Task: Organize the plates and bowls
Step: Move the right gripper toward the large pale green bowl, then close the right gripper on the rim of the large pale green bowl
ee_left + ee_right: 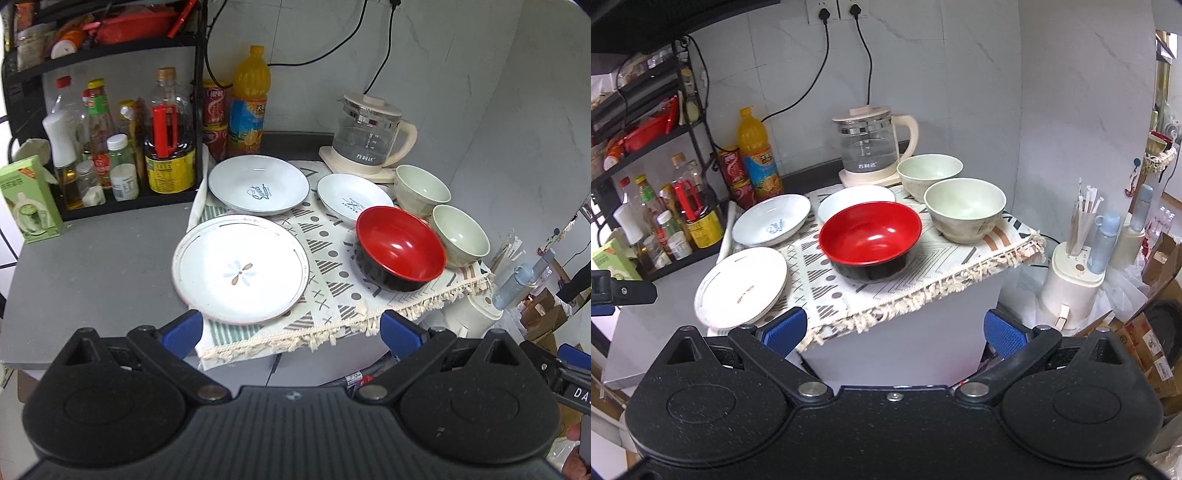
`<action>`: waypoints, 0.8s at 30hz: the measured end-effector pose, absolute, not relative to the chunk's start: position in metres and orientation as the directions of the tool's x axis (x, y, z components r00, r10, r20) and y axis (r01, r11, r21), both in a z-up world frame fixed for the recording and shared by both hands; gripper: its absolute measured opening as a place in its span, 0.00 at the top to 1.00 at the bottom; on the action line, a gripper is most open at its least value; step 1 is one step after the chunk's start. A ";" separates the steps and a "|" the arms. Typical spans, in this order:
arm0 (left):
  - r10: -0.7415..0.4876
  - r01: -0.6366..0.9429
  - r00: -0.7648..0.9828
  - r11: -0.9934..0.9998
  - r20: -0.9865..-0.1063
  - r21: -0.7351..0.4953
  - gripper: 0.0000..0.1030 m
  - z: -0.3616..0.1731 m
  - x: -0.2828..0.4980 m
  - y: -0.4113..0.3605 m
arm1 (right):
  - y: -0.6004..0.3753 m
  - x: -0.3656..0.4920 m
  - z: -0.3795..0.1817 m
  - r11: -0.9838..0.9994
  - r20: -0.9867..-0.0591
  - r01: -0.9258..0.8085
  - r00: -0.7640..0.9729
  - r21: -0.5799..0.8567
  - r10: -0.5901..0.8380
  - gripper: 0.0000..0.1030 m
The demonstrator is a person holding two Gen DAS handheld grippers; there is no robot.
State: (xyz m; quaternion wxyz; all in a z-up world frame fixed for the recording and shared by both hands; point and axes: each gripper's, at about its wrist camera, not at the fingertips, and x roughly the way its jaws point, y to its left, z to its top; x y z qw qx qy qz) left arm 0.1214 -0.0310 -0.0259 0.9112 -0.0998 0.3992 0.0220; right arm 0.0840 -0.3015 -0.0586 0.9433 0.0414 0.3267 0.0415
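Note:
On a patterned cloth [325, 280] [827, 291] lie a flower-print plate [240, 268] [741, 287], a deep white plate with script [258, 184] [772, 219] and a smaller white plate [351, 197] [855, 199]. A red-and-black bowl [400, 248] [870, 240] stands beside two pale green bowls [460, 236] [421, 188] [964, 210] [929, 171]. My left gripper [291, 328] is open just short of the flower plate's near rim. My right gripper [895, 328] is open below the cloth's fringe, empty.
A glass kettle [364, 138] [873, 146] stands at the back. A black rack [110, 122] [657, 192] of bottles and an orange juice bottle [249, 103] [757, 155] fill the left. A green carton [29, 199] sits on the grey counter [92, 266]. A white appliance [1075, 284] stands lower right.

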 end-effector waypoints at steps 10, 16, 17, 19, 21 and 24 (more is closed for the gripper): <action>-0.077 -0.085 0.656 0.981 -0.751 -0.174 0.03 -0.040 0.189 -0.039 | -0.307 0.139 -0.070 0.994 -0.648 -0.011 0.757 0.112 0.082 0.00; -0.092 -0.074 0.642 0.981 -0.761 -0.181 0.03 -0.047 0.231 -0.035 | -0.302 0.172 -0.077 0.993 -0.664 -0.002 0.743 0.121 0.083 0.00; -0.097 -0.069 0.639 0.981 -0.763 -0.182 0.03 -0.048 0.237 -0.035 | -0.302 0.177 -0.078 0.991 -0.668 0.000 0.739 0.130 0.088 0.00; -0.094 -0.060 0.634 0.984 -0.767 -0.170 0.03 -0.052 0.251 -0.035 | -0.301 0.186 -0.079 0.990 -0.667 0.002 0.739 0.143 0.095 0.00; -0.084 -0.048 0.631 0.988 -0.771 -0.147 0.03 -0.056 0.265 -0.035 | -0.300 0.195 -0.081 0.989 -0.662 0.007 0.744 0.145 0.092 0.00; -0.100 -0.027 0.623 0.988 -0.776 -0.149 0.03 -0.061 0.284 -0.035 | -0.298 0.209 -0.083 0.989 -0.655 0.021 0.751 0.147 0.081 0.00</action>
